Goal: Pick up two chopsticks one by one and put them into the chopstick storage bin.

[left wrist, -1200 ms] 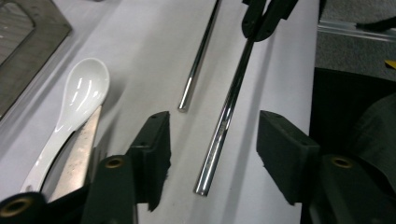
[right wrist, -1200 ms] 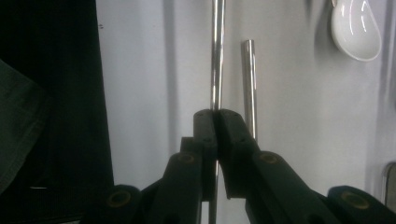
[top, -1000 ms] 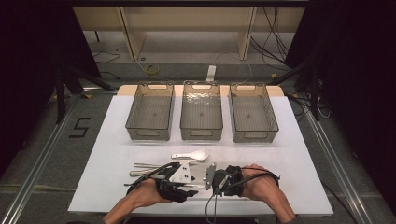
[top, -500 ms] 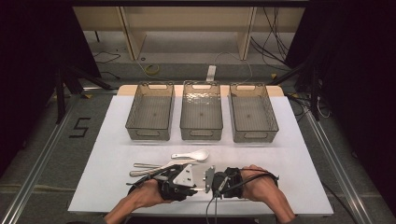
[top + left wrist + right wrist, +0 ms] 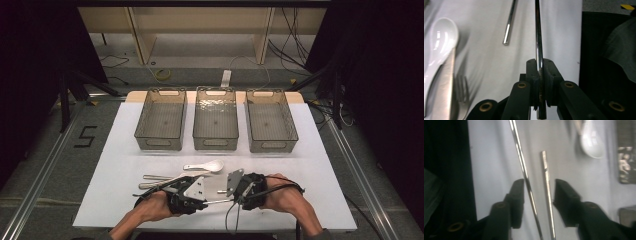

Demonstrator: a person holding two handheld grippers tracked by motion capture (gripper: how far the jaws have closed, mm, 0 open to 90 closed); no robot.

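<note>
High view: a white worktop (image 5: pixel 115 165) carries three clear, smoky bins side by side along its far half — the left bin (image 5: pixel 161 120), the middle bin (image 5: pixel 215 119) and the right bin (image 5: pixel 270 120). Nearer the person, a white spoon (image 5: pixel 207 165) lies with its bowl toward the right, and metal cutlery (image 5: pixel 160 178) lies just beside it on the near side. Both hands come in from the bottom edge, close together at the near edge of the worktop: the left tongs (image 5: pixel 186 195) and the right tongs (image 5: pixel 246 190) face each other, each with a grey three-cornered plate on top, and a thin metal rod runs between them.

Left gripper view: the left tongs (image 5: pixel 540 75) are pressed together on a metal chopstick (image 5: pixel 538 37), which stands pinched between the two pads and runs straight on up the picture over the white surface. A second chopstick (image 5: pixel 509 23) lies apart to the left of it. Farther left are the white spoon (image 5: pixel 439 42), a pale flat handle touching it, and the tines of a fork (image 5: pixel 461 88).

Right gripper view: the right tongs (image 5: pixel 537 192) are spread — two chopsticks pass through the gap. The longer one (image 5: pixel 522 167) slants close along the left jaw; the shorter one (image 5: pixel 547 182) sits nearer the right jaw. I cannot tell whether either jaw touches them. The white spoon (image 5: pixel 592 141) shows at upper right.
</note>
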